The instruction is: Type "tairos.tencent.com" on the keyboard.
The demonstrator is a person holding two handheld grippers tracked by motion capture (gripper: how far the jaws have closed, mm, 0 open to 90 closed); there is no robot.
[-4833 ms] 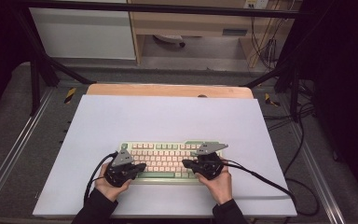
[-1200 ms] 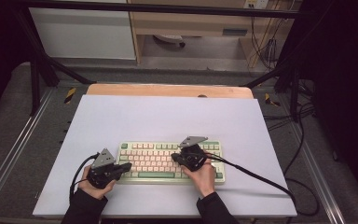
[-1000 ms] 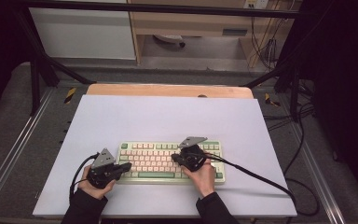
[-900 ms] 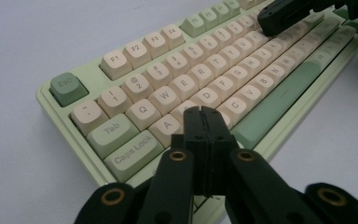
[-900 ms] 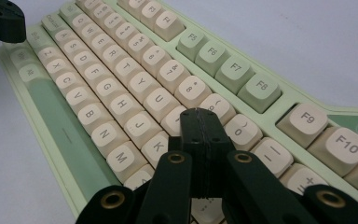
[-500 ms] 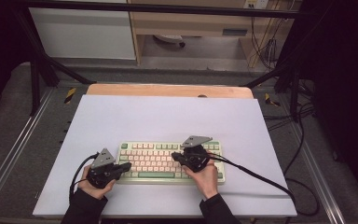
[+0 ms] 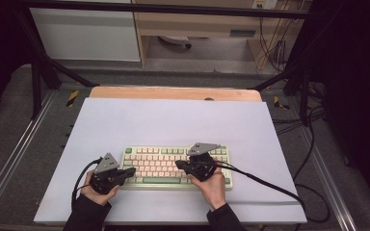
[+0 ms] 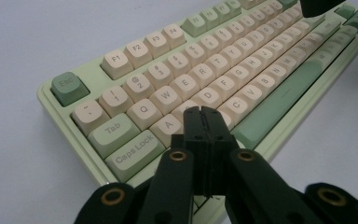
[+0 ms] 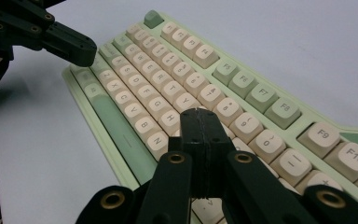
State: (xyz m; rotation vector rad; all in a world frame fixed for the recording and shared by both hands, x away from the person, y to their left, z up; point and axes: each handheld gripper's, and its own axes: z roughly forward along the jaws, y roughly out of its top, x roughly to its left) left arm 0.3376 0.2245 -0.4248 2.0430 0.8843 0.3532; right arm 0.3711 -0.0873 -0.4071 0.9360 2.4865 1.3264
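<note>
the keyboard (image 7: 176, 166) lay lengthwise across the counter (image 7: 173, 120). left claw (image 8: 204, 116), pressed together, hovered over its a-s keys; right claw (image 9: 200, 119), likewise closed, over its mid-right keys.

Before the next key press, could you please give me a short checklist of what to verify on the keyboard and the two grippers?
1. Left gripper shut, so its tip can press one key: ok, the jaws meet in the left gripper view.
2. Right gripper shut in the same way: ok.
3. Left gripper over the letter keys near A and S: ok; which key it will strike: cannot tell.
4. Right gripper over the keys right of N and H: ok; exact key hidden by the jaws: cannot tell.
5. Keyboard flat and square on the white table sheet: ok.
6. Grippers apart from each other: ok, at opposite halves of the keyboard.
</note>
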